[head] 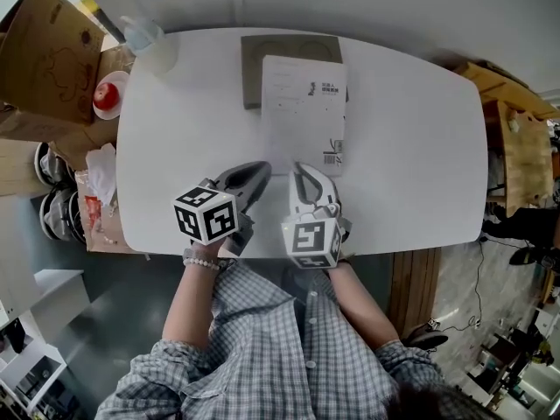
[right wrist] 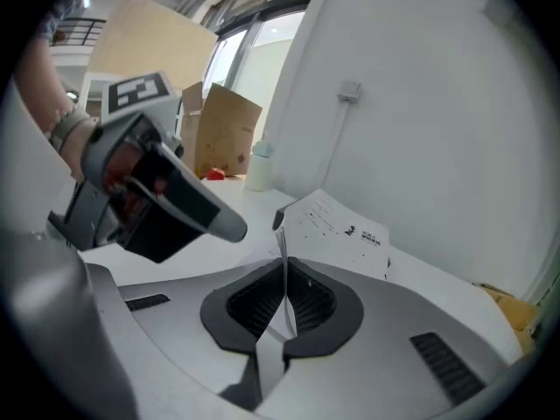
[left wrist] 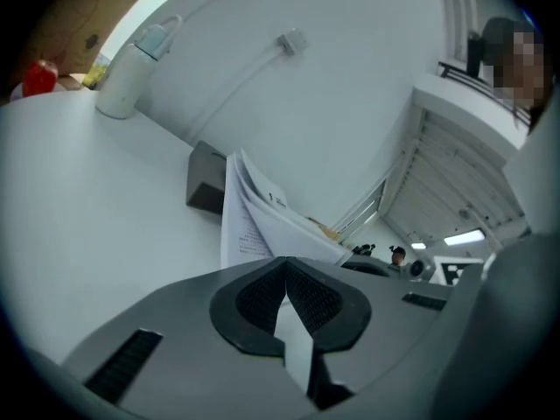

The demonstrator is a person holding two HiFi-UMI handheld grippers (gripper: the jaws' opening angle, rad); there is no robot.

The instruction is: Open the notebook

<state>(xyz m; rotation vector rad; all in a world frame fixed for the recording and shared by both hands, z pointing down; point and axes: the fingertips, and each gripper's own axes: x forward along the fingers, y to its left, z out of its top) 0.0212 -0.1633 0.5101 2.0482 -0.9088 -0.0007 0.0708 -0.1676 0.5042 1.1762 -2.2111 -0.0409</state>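
One notebook (head: pixel 304 103) and two grippers. The notebook is white, its printed pages fanned partly apart. It lies at the far middle of a white table (head: pixel 411 147), with its far end over one grey block (head: pixel 254 59). The left gripper (head: pixel 264 170) and right gripper (head: pixel 298 168) sit side by side at its near edge, each pinched tight on a thin page. One white bottle (head: pixel 153 42) stands at the table's far left corner, with one cardboard box (head: pixel 44 51) beyond it.

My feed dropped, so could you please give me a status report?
Left gripper shut on a notebook page. Right gripper shut on another sheet. Pages fanned apart, partly open. Bottle far off, clear.
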